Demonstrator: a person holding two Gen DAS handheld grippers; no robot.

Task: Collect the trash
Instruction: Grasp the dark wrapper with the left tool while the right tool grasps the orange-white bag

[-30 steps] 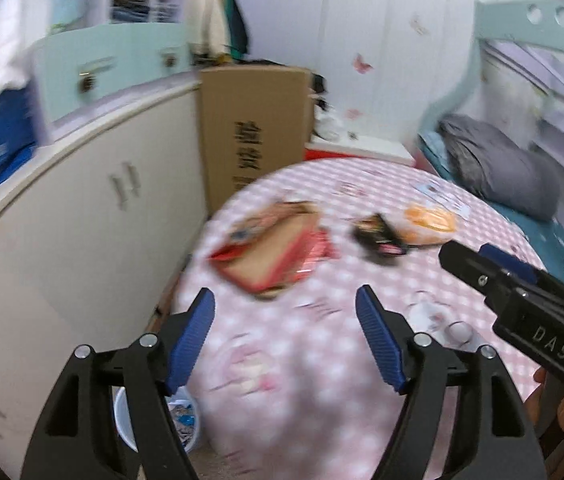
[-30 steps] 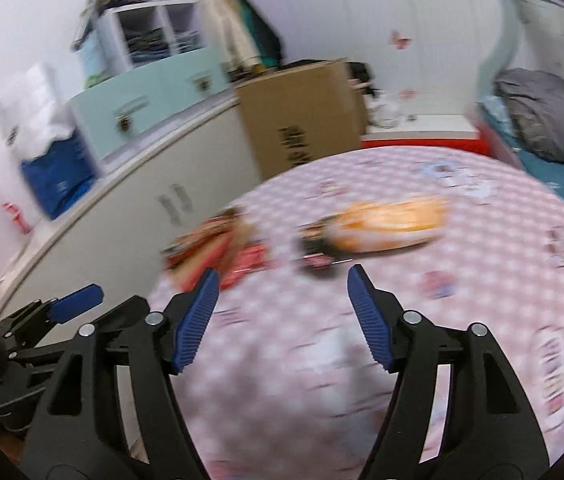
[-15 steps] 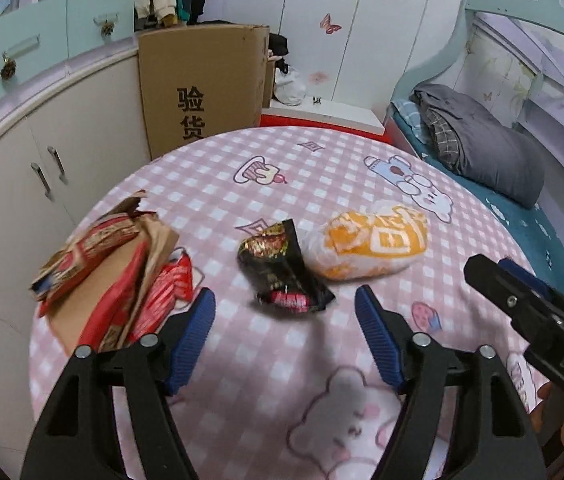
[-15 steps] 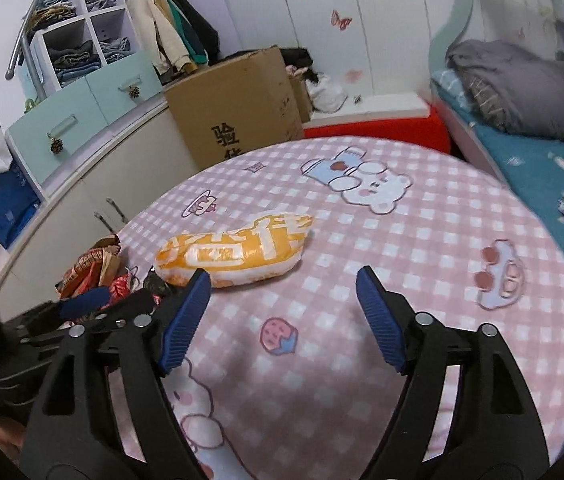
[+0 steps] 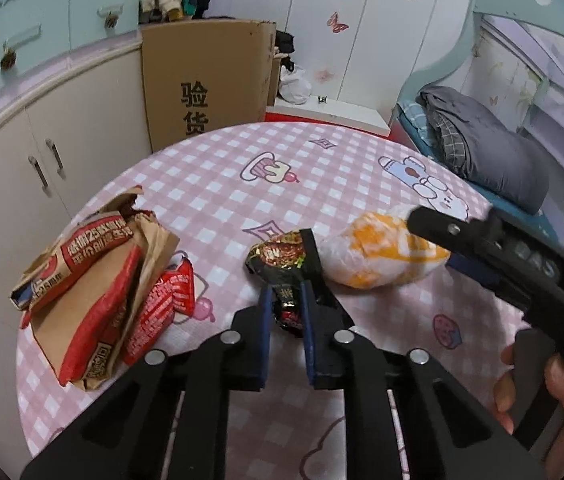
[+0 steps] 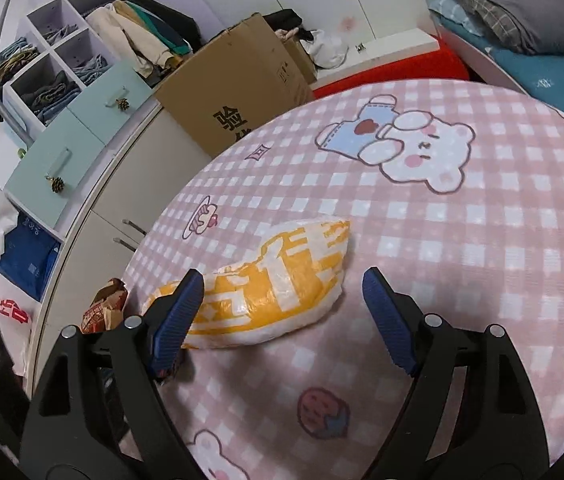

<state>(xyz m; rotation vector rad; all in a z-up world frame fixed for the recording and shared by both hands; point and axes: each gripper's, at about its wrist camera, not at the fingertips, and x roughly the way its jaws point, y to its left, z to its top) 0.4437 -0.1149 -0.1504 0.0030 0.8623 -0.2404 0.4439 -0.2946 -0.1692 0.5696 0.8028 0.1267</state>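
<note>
A black snack wrapper point(image 5: 282, 264) lies mid-table on the pink checked tablecloth point(image 5: 218, 184). My left gripper point(image 5: 286, 304) is shut on its near end. An orange and white plastic bag point(image 5: 378, 256) lies just right of it; it also shows in the right wrist view point(image 6: 274, 296). My right gripper point(image 6: 282, 300) is open and low over that bag, its left finger point(image 6: 178, 316) at the bag's left end. It also shows in the left wrist view point(image 5: 482, 252). A pile of red and brown paper bags point(image 5: 98, 292) lies at the table's left edge.
The round table is hemmed by a curved white cabinet point(image 5: 42, 152) on the left, a tall cardboard box point(image 5: 206, 80) behind, and a bed with a grey quilt point(image 5: 494, 152) on the right. Shelves with clothes point(image 6: 62, 64) stand above the cabinet.
My left gripper has moved forward and closed on the black wrapper. My right gripper has moved down and closer to the orange bag, still open.
</note>
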